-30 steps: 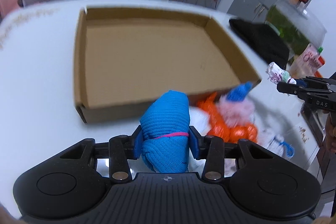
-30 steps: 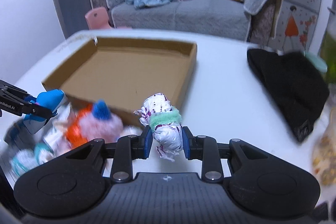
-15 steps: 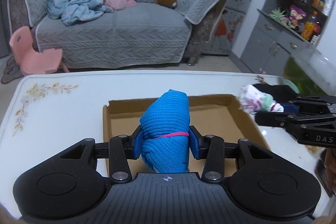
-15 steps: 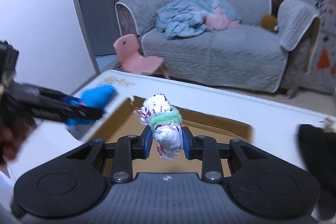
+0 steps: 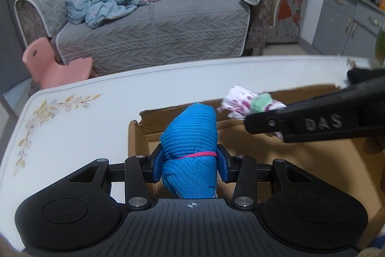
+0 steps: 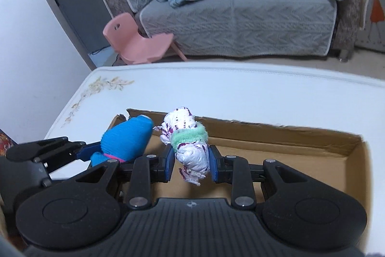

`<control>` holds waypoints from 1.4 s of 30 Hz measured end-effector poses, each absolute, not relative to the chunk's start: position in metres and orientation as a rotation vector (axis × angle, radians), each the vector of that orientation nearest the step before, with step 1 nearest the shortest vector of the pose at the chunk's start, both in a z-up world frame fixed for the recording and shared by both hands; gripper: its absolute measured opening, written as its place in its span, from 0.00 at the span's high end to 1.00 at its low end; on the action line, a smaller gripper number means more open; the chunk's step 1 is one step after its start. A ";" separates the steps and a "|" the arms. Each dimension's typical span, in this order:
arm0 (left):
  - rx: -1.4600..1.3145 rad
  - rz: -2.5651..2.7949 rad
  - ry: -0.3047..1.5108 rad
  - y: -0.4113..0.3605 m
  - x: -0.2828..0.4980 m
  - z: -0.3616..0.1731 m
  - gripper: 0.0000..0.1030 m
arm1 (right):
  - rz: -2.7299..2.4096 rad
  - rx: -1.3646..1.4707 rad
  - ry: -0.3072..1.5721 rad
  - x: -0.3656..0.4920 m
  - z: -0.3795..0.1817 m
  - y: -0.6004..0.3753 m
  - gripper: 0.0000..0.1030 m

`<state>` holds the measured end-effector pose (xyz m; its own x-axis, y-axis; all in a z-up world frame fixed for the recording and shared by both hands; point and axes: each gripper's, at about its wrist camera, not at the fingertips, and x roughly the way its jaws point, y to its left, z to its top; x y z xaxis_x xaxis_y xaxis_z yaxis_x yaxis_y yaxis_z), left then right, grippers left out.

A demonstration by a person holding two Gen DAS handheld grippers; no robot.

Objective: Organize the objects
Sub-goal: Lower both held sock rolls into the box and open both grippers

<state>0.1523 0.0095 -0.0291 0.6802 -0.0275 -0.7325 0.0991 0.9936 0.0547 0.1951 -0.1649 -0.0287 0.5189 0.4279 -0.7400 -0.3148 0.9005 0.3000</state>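
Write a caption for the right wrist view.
Right hand-held gripper carries a white sock bundle over the cardboard box.

Cardboard box [image 6: 300, 160] is open-topped, with a bare brown floor across the middle and right, free from above. Its low walls ring it; the far-left corner [image 5: 142, 119] is torn and notched. Left hand-held gripper [image 5: 190, 166], closed on a blue sock roll [image 5: 190, 148], hangs over the box's left end. Right hand-held gripper [image 6: 191, 161], clamped on a white patterned sock roll [image 6: 187, 143], sits just beside it, crowding that corner; in the left wrist view its black finger [image 5: 312, 122] crosses over the box from the right. White tabletop [image 6: 240, 93] is bare beyond the far wall and left of the box [image 5: 72, 136]. Sofa [image 6: 240, 11] and pink chair [image 6: 137, 42] stand well apart past the tabletop edge.
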 end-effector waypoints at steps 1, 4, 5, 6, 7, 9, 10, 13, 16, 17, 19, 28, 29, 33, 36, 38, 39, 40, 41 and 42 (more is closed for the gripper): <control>0.098 -0.066 0.817 0.008 0.153 -0.032 0.51 | 0.441 0.139 0.935 0.197 -0.032 -0.163 0.74; 0.101 -0.049 0.822 0.007 0.153 -0.040 0.51 | 0.419 0.131 0.959 0.199 -0.035 -0.155 0.73; 0.099 -0.051 0.830 0.006 0.154 -0.043 0.51 | 0.419 0.136 0.974 0.202 -0.038 -0.151 0.73; 0.098 -0.051 0.833 0.006 0.154 -0.046 0.51 | 0.423 0.144 0.989 0.206 -0.040 -0.148 0.73; 0.107 -0.048 0.826 0.004 0.152 -0.046 0.51 | 0.415 0.143 0.999 0.207 -0.043 -0.146 0.73; 0.110 -0.045 0.826 0.003 0.152 -0.044 0.51 | 0.414 0.141 1.013 0.209 -0.047 -0.142 0.73; 0.109 -0.047 0.829 0.002 0.153 -0.044 0.50 | 0.412 0.139 1.017 0.208 -0.049 -0.141 0.73; 0.117 -0.040 0.836 0.000 0.155 -0.045 0.49 | 0.414 0.138 1.022 0.208 -0.050 -0.139 0.71; 0.105 -0.032 0.846 0.001 0.156 -0.047 0.48 | 0.415 0.127 1.023 0.210 -0.048 -0.138 0.71; 0.107 -0.033 0.849 0.002 0.156 -0.048 0.44 | 0.415 0.119 1.023 0.209 -0.047 -0.139 0.70; 0.105 -0.048 0.844 0.001 0.154 -0.047 0.35 | 0.410 0.106 1.015 0.210 -0.046 -0.139 0.61; 0.107 -0.059 0.819 -0.004 0.149 -0.033 0.29 | 0.409 0.078 0.983 0.209 -0.034 -0.133 0.54; 0.103 -0.061 0.818 -0.004 0.149 -0.031 0.27 | 0.411 0.076 0.979 0.209 -0.033 -0.132 0.54; 0.100 -0.054 0.812 -0.002 0.145 -0.024 0.21 | 0.411 0.069 0.965 0.206 -0.026 -0.129 0.51; 0.097 -0.051 0.806 0.002 0.141 -0.017 0.18 | 0.411 0.076 0.949 0.203 -0.019 -0.132 0.50; 0.100 -0.043 0.803 0.005 0.135 -0.012 0.17 | 0.413 0.075 0.938 0.200 -0.013 -0.134 0.50; 0.094 -0.040 0.805 0.006 0.133 -0.009 0.17 | 0.415 0.073 0.935 0.198 -0.010 -0.135 0.50; 0.085 -0.039 0.809 0.009 0.130 -0.006 0.17 | 0.419 0.065 0.928 0.194 -0.006 -0.137 0.49; 0.079 -0.041 0.814 0.012 0.127 -0.003 0.17 | 0.420 0.059 0.921 0.191 -0.002 -0.137 0.49; 0.074 -0.040 0.816 0.013 0.122 0.001 0.17 | 0.423 0.059 0.917 0.187 0.002 -0.139 0.48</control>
<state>0.1225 0.0134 0.0009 0.6845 -0.0070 -0.7290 0.0640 0.9967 0.0504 0.1873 -0.1386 0.0016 0.5319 0.3787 -0.7574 -0.3294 0.9165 0.2269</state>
